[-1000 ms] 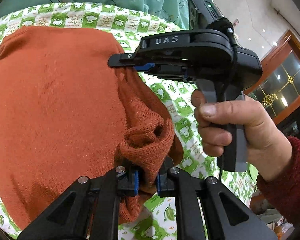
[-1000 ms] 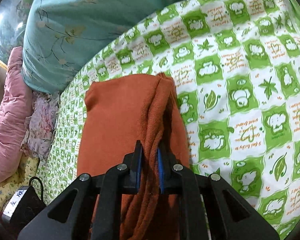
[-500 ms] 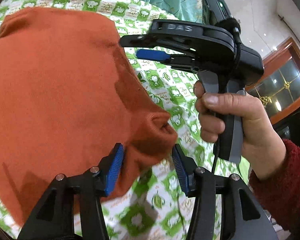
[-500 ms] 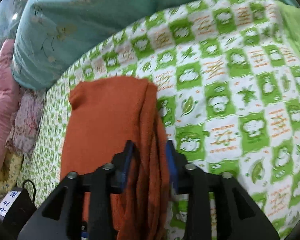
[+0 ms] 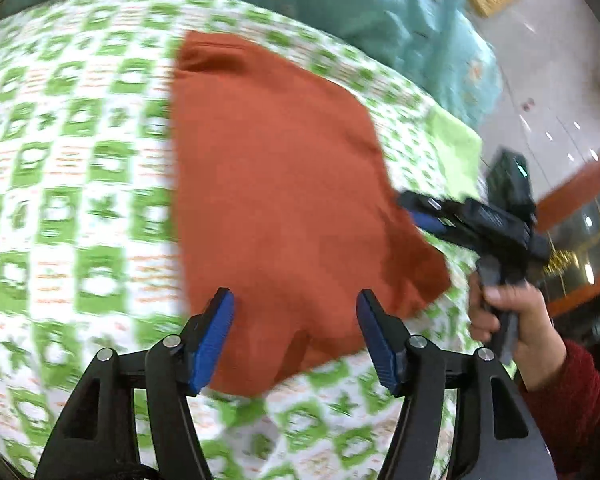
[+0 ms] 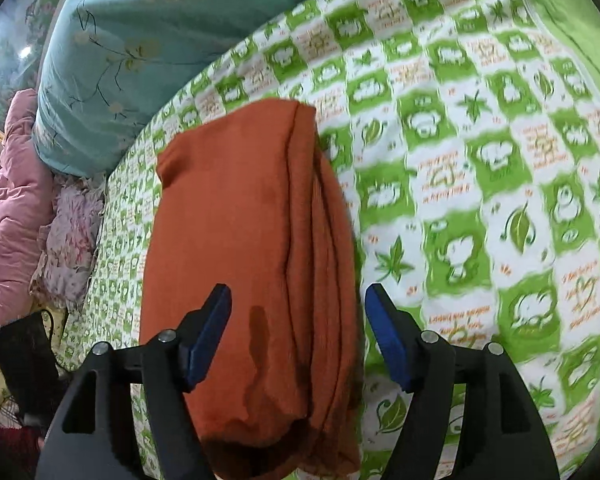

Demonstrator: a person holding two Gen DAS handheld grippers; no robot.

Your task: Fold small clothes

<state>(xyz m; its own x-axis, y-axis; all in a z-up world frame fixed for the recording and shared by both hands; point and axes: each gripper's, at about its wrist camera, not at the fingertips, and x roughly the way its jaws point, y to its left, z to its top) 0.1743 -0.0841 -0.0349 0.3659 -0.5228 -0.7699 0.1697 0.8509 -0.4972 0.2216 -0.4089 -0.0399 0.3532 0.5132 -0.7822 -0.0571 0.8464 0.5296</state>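
My left tongs [image 5: 294, 336] have just been opening and stand spread, pads clear of the orange knit garment [image 5: 284, 200] lying folded on the green checked bedspread [image 5: 68, 208]. My right tongs [image 6: 298, 336] have likewise just spread, gripping nothing; the garment's near end is hidden behind them. Motion blur smears the bedspread's print.

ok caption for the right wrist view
Open right tool over the folded orange garment on a green checked sheet.
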